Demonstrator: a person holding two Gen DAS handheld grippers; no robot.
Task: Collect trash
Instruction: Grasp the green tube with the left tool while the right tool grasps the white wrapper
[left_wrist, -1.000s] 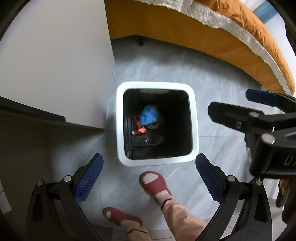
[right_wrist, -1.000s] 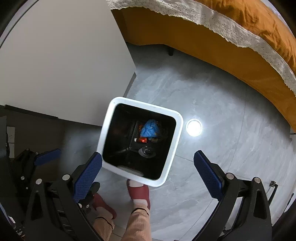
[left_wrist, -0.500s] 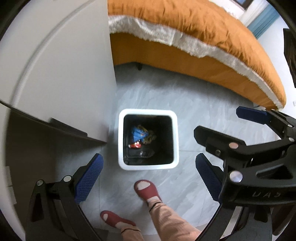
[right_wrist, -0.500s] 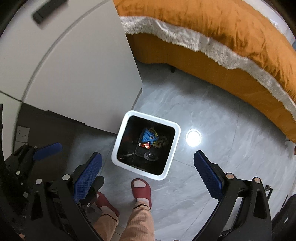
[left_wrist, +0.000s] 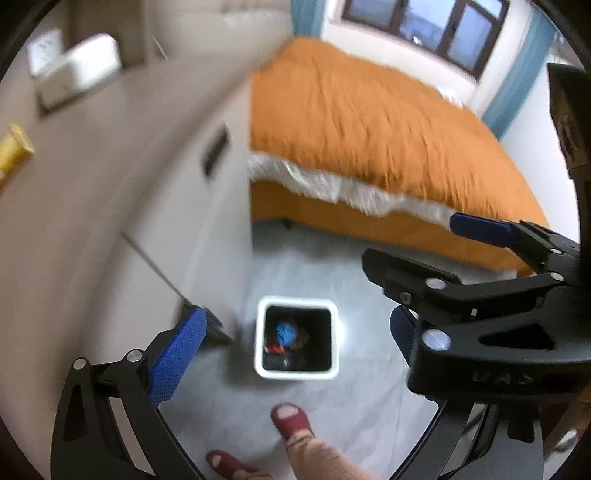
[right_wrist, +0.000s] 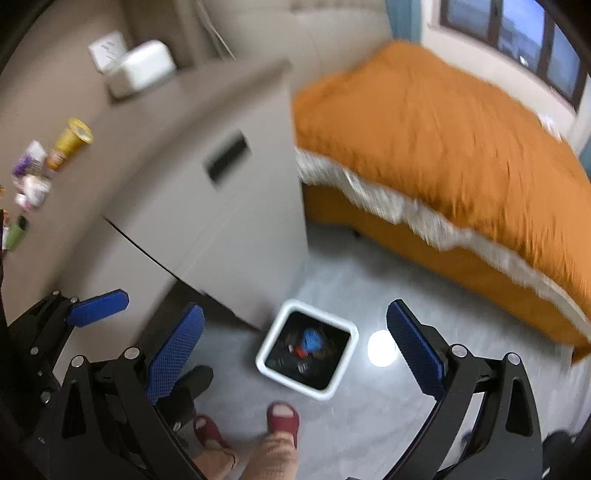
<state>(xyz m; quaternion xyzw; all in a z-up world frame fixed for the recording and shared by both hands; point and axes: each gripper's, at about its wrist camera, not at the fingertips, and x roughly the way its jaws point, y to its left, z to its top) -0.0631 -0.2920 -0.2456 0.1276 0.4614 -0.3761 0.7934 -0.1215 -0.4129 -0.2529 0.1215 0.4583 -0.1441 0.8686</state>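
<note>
Right wrist view alone showed litter, a yellow cup (right_wrist: 70, 142) and wrappers (right_wrist: 31, 177), on the surface (right_wrist: 155, 122) far left of the right claw (right_wrist: 295, 354). Both claws gaped empty. Ahead of the left claw (left_wrist: 295, 354), the white bin (left_wrist: 296, 306) held blue and red trash (left_wrist: 286, 334).

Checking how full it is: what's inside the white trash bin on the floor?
Inside the white trash bin lie a crumpled blue wrapper, something small and red and darker scraps. Blur and the dark interior hide whatever lies beneath them.
</note>
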